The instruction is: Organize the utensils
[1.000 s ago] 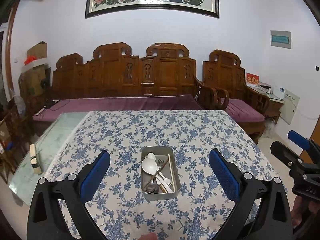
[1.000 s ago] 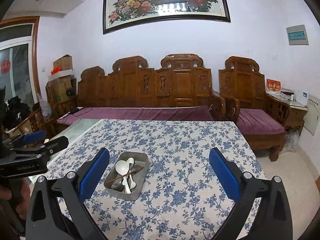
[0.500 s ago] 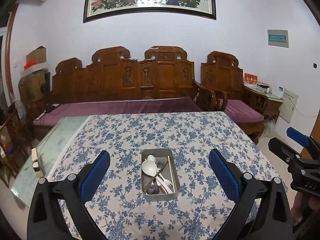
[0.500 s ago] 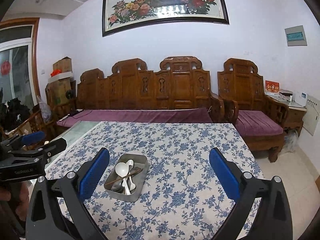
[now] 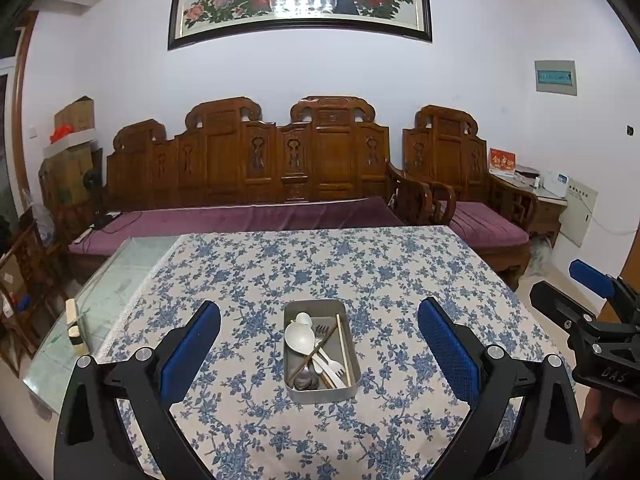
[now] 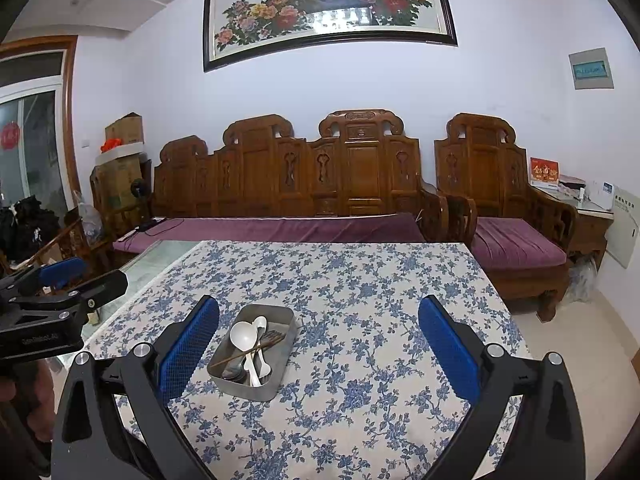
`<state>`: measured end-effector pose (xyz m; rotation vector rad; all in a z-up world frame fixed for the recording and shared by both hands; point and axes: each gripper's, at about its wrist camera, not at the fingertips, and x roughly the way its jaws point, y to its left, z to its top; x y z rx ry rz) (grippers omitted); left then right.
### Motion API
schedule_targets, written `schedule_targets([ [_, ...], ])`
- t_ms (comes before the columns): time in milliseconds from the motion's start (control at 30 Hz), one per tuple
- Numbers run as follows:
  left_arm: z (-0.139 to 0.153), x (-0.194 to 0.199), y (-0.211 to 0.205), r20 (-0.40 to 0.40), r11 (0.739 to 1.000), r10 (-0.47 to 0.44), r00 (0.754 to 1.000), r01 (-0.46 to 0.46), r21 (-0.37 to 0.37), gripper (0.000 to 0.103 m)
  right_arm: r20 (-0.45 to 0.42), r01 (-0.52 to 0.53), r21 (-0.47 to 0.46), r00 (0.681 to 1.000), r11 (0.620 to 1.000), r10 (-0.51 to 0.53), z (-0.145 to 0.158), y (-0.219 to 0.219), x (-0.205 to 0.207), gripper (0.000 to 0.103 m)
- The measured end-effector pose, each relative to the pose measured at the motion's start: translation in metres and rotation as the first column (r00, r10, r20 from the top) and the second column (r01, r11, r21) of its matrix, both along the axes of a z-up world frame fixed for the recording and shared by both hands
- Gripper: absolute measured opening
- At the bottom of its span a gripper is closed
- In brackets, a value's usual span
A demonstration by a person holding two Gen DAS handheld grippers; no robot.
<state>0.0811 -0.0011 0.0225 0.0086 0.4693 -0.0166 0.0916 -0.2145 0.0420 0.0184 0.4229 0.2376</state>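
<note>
Metal tray (image 5: pixel 321 391) near the front-middle of the counter (image 5: pixel 360 264), on the blue floral cloth (image 5: pixel 280 280), holding all visible utensils: white ladle spoon (image 5: pixel 299 338), white fork (image 5: pixel 330 365), dark fork (image 5: pixel 321 332), crossed chopsticks (image 5: pixel 314 350), one more pale stick along the right wall, something dark at the near end, too small to tell. Nothing loose on the cloth, so judged either finished or not yet begun; contents piled and crossed, not sorted by kind, so any sorting judged still to do. Left claw (image 5: pixel 319 354) wide, empty, hovering above and behind the tray, tray centred between its pads. Right claw (image 6: pixel 319 354) wide too, empty, tray sitting toward its left pad. Neither touching tray or cloth. Plenty of bare cloth around the tray on all sides for setting things down. Left of the cloth a bare glass strip (image 5: pixel 100 304) with a small block (image 5: pixel 74 326) on it near the edge. Counter's right edge drops to the floor; wooden sofa (image 5: pixel 256 168) well beyond the far edge.
</note>
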Motion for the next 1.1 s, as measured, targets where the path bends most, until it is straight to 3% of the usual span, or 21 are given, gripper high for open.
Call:
schedule_targets([
  [1100,0.0066,-0.0036,-0.0002,0.009,1.000,-0.004,1.000,0.004,0.007,0.095,-0.002,-0.001,0.003,1.000,1.000,0.001,-0.0006,-0.0009,-0.0018,0.100],
])
